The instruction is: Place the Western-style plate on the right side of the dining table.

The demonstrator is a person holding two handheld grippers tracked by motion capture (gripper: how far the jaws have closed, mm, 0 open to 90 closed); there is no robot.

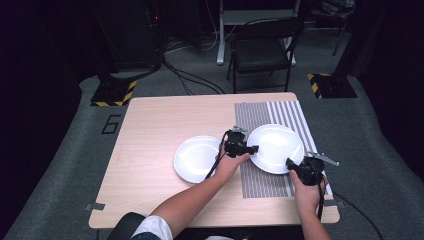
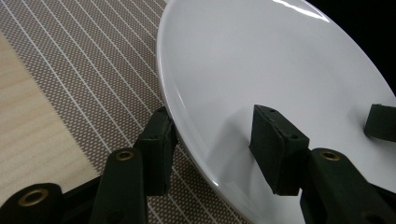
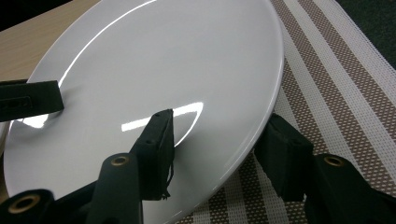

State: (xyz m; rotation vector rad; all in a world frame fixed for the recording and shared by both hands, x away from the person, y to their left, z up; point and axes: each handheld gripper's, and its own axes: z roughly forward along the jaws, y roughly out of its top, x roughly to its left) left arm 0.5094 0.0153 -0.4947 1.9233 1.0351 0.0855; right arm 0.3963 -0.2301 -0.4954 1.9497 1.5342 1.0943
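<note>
Wooden tabletop (image 1: 150, 150) carries a striped placemat (image 1: 260, 185), over which a white plate (image 1: 275, 147) sits tilted between both tools. Left hand-held gripper (image 1: 250, 149) clamps its left rim, right hand-held gripper (image 1: 291, 164) its near-right rim, jaws narrowed. Another plate (image 1: 195, 159) lies just left of the left hand-held gripper.

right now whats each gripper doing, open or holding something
left gripper: jaws straddle the rim of the plate on the mat; cannot tell if they pinch it.
right gripper: jaws straddle the same plate's rim; grip cannot be told.
</note>
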